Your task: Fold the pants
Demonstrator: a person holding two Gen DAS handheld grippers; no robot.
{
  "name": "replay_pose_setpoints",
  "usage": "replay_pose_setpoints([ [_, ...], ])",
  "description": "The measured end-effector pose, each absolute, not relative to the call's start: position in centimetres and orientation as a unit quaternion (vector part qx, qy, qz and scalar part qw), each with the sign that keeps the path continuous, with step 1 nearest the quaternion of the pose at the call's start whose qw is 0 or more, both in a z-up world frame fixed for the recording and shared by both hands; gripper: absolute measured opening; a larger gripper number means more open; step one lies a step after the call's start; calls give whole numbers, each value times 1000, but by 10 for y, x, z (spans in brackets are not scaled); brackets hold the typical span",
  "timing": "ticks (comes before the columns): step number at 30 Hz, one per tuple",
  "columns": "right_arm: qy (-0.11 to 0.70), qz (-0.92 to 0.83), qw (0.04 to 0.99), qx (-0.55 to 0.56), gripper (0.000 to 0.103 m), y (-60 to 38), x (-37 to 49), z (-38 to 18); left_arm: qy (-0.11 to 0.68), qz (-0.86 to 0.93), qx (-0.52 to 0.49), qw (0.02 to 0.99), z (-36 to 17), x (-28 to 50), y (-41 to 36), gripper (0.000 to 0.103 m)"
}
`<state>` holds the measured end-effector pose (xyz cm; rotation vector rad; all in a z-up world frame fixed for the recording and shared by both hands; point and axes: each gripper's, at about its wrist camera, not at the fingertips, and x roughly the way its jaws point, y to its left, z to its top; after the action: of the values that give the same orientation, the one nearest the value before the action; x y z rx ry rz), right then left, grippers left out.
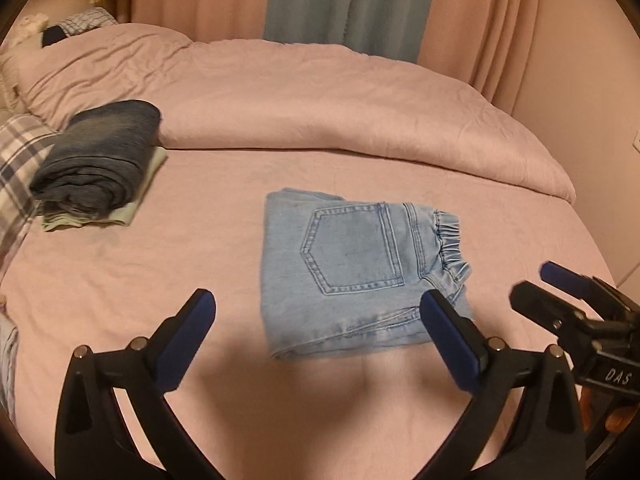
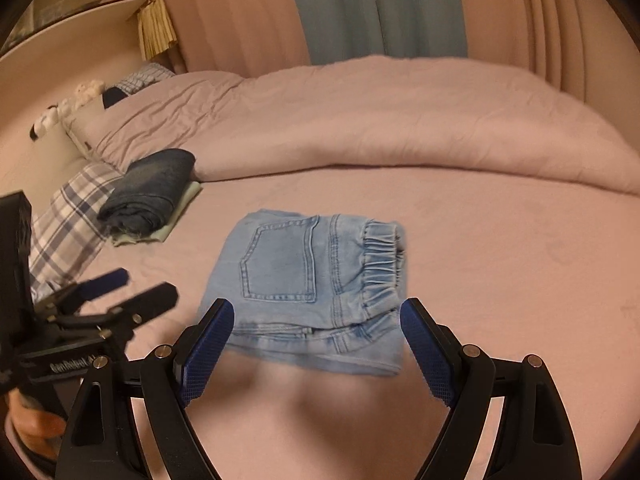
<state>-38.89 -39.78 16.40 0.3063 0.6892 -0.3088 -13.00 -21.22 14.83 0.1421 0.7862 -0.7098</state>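
Note:
Light blue denim pants [image 1: 356, 272] lie folded into a compact rectangle on the pink bed, back pocket up, elastic waistband to the right; they also show in the right wrist view [image 2: 308, 284]. My left gripper [image 1: 318, 312] is open and empty, held above the bed just in front of the pants' near edge. My right gripper [image 2: 318, 320] is open and empty, its fingers either side of the pants' near edge, apart from the cloth. The right gripper shows at the right in the left wrist view [image 1: 540, 284]; the left gripper shows at the left in the right wrist view [image 2: 140, 286].
A stack of folded dark blue jeans [image 1: 100, 160] on a pale green garment [image 1: 154, 164] sits at the left. A plaid pillow [image 1: 16, 160] lies beyond it. A bunched pink duvet [image 1: 320, 100] covers the far half of the bed. Curtains [image 1: 348, 0] hang behind.

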Motion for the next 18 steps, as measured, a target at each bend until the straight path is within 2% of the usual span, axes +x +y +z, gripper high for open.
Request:
replay_pose_setpoints([
  [11, 313, -171, 922, 149, 85, -376, -442, 192, 387, -322, 37, 863, 190, -162, -175, 102],
  [18, 308, -176, 923, 145, 85, -361, -464, 198, 372, -305, 60, 875, 208, -192, -160, 102],
])
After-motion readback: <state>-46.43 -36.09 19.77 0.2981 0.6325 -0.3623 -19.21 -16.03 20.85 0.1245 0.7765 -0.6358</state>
